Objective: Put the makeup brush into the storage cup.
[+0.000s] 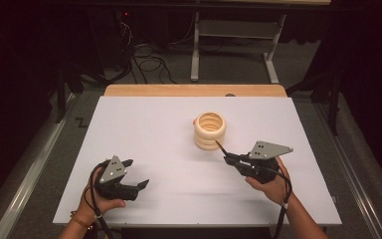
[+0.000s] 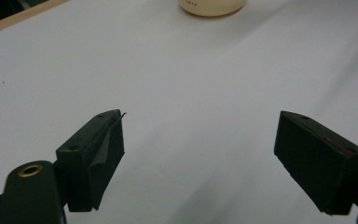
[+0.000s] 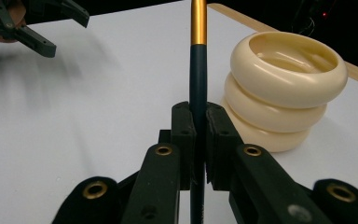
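R gripper [image 3: 198, 128] clamps a dark pen w/ gold band [image 3: 198, 56], tip near the cream ribbed holder [image 1: 210, 130] mid-table (3 stacked rings). L gripper [image 1: 135, 174] jaws wide apart, nothing between, low over white table [image 1: 144, 134], well apart from holder.

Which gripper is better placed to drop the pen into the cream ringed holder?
Right. The right gripper is shut on the pen beside the holder; the left gripper is open, empty and farther off.

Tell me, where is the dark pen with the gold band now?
The pen is clamped upright in the right gripper, just left of the cream ringed holder in the right gripper view.
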